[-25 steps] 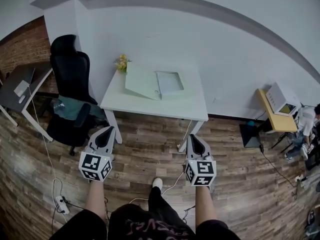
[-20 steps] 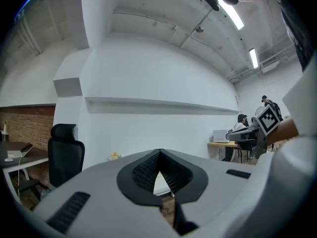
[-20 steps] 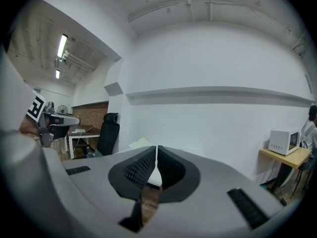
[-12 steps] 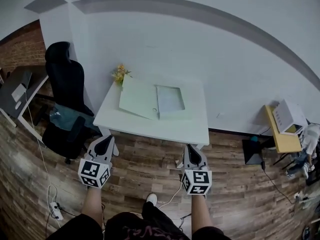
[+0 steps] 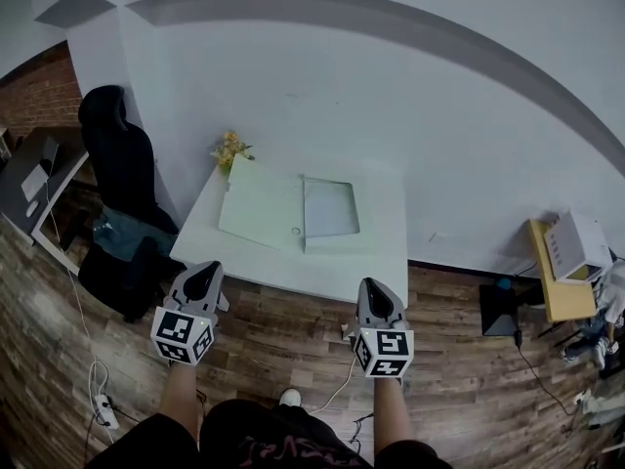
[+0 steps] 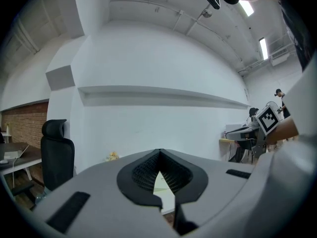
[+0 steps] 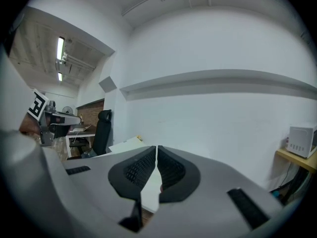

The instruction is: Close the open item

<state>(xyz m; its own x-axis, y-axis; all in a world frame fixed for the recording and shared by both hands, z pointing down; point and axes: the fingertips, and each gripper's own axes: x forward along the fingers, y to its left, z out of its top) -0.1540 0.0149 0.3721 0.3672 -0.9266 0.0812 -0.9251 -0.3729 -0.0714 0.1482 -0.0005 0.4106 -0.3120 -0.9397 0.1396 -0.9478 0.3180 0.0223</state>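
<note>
The open item (image 5: 293,210) lies on the white table (image 5: 386,247): a flat pale case, its lid (image 5: 256,206) raised and leaning left, its shallow base (image 5: 330,207) flat beside it. My left gripper (image 5: 206,269) hangs over the floor just short of the table's front left corner, jaws shut and empty. My right gripper (image 5: 372,285) is at the front edge on the right, also shut and empty. In the left gripper view, the left gripper (image 6: 159,152) shows a sliver of the item (image 6: 161,183) below its tips. The lid (image 7: 126,144) shows left of the right gripper (image 7: 156,147).
A black office chair (image 5: 119,179) stands left of the table, beside a desk (image 5: 39,179). Yellow flowers (image 5: 230,148) sit at the table's back left corner. A small yellow table with a white appliance (image 5: 574,247) is at the right. Cables and a power strip (image 5: 103,410) lie on the wood floor.
The person has stepped toward the table, so it now sits closer and larger. Both grippers have come up to its front edge, still shut.
</note>
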